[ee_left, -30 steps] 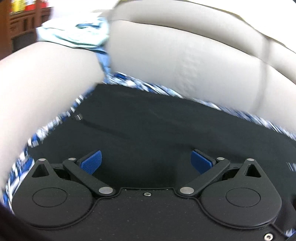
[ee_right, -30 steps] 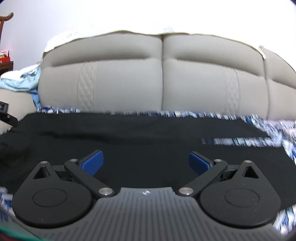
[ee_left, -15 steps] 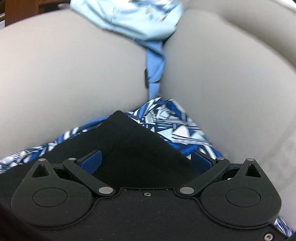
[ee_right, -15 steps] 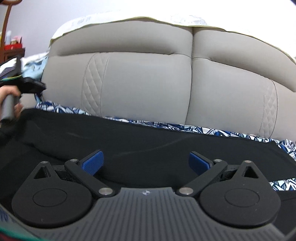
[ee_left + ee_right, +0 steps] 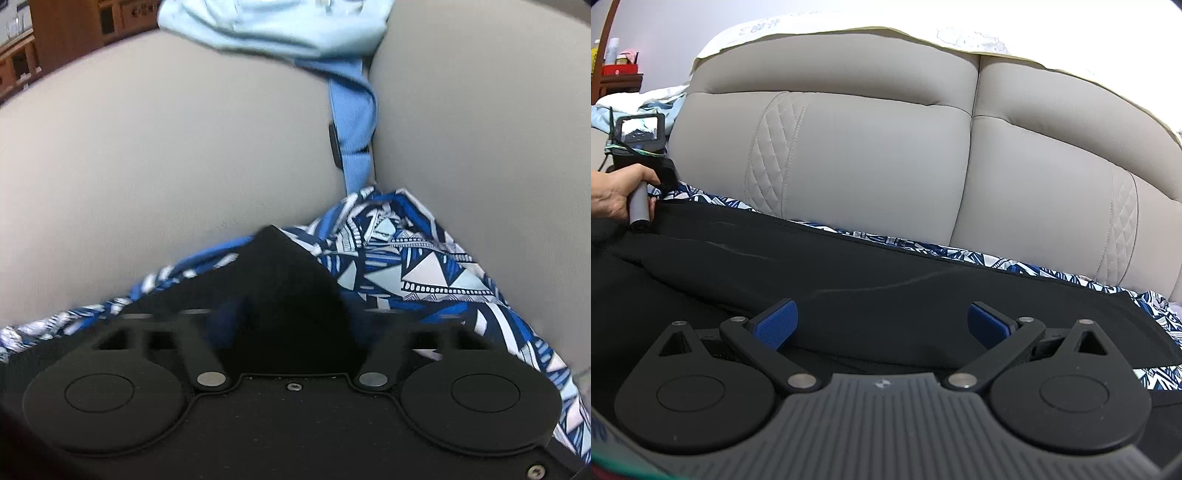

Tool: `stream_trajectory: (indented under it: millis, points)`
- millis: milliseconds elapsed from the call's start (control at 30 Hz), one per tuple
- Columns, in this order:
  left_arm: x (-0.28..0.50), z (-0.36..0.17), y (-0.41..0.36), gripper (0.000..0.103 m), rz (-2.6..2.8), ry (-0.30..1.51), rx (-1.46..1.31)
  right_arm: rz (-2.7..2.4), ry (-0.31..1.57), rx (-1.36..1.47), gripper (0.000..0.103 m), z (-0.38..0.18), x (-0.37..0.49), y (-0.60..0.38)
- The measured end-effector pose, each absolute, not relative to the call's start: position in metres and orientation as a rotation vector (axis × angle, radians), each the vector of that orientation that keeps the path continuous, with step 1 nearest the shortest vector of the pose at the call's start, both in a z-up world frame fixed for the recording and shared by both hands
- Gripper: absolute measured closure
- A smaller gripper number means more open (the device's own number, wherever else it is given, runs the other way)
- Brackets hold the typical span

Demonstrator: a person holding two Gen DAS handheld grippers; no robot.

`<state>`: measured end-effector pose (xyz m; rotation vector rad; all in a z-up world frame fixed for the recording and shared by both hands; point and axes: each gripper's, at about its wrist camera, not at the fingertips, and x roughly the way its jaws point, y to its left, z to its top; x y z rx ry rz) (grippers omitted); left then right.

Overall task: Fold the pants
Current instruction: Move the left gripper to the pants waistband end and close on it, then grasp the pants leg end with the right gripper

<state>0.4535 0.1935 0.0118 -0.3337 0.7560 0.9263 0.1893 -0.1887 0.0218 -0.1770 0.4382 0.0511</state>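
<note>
The black pants (image 5: 849, 280) lie flat on the patterned blue cover (image 5: 960, 254) along the sofa (image 5: 868, 155), long axis running from 9 to 3 o'clock. One corner (image 5: 280, 266) points to 12 o'clock, inside the left gripper (image 5: 291, 321); motion blur hides whether its fingers have clamped. The right gripper (image 5: 882, 325) hovers mid-length, fingers apart.

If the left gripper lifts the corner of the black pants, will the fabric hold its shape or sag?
The black pants will probably sag: they lie flat with soft ripples on the patterned sheet. The thin corner between the left gripper's fingers looks light, so it should lift easily and trail the rest.
</note>
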Motion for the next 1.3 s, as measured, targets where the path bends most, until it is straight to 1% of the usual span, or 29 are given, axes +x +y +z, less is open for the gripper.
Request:
stream_trajectory:
  millis: [33, 67, 167, 367, 433, 500, 567, 700, 867, 967, 1000, 1033, 1100, 1167, 1233, 1300]
  points:
    - [0.447, 0.015, 0.191, 0.087, 0.880, 0.752, -0.341, 0.051, 0.436, -0.176, 0.000, 0.022, 0.188, -0.189]
    - [0.441, 0.018, 0.190, 0.093, 0.835, 0.747, -0.360, 0.051, 0.434, -0.173, 0.000, 0.023, 0.188, -0.188]
    - [0.417, 0.033, 0.181, 0.097, 0.790, 0.709, -0.365, 0.066, 0.434, -0.146, 0.000, 0.025, 0.185, -0.189]
    - [0.355, 0.074, 0.172, 0.098, 0.626, 0.629, -0.311, 0.110, 0.508, -0.020, 0.010, 0.018, 0.181, -0.194]
    - [0.328, 0.083, 0.170, 0.098, 0.576, 0.604, -0.299, 0.121, 0.541, 0.041, 0.018, 0.014, 0.180, -0.197]
    - [0.303, 0.091, 0.169, 0.098, 0.526, 0.589, -0.294, 0.147, 0.558, 0.104, 0.023, 0.010, 0.177, -0.198]
    - [0.287, 0.091, 0.172, 0.098, 0.495, 0.600, -0.316, 0.162, 0.562, 0.167, 0.024, 0.006, 0.174, -0.197]
    - [0.250, 0.093, 0.184, 0.098, 0.446, 0.588, -0.384, 0.174, 0.575, 0.244, 0.032, 0.006, 0.167, -0.184]
    - [0.198, 0.092, 0.200, 0.100, 0.384, 0.534, -0.470, 0.299, 0.645, 0.494, 0.034, 0.012, 0.170, -0.161]
    - [0.173, 0.085, 0.208, 0.100, 0.345, 0.490, -0.496, 0.372, 0.692, 0.637, 0.040, 0.013, 0.181, -0.135]
    - [0.169, 0.082, 0.209, 0.100, 0.340, 0.480, -0.486, 0.396, 0.708, 0.678, 0.046, 0.014, 0.186, -0.125]
    - [0.167, 0.077, 0.211, 0.100, 0.336, 0.474, -0.469, 0.414, 0.720, 0.708, 0.049, 0.014, 0.190, -0.116]
    - [0.165, 0.066, 0.217, 0.100, 0.335, 0.478, -0.477, 0.430, 0.739, 0.748, 0.051, 0.015, 0.201, -0.096]
    - [0.170, 0.060, 0.226, 0.100, 0.322, 0.507, -0.542, 0.422, 0.755, 0.741, 0.050, 0.018, 0.213, -0.076]
    - [0.171, 0.062, 0.234, 0.100, 0.291, 0.509, -0.575, 0.393, 0.773, 0.722, 0.050, 0.016, 0.224, -0.058]
    - [0.171, 0.067, 0.236, 0.100, 0.273, 0.482, -0.538, 0.374, 0.793, 0.723, 0.050, 0.012, 0.236, -0.040]
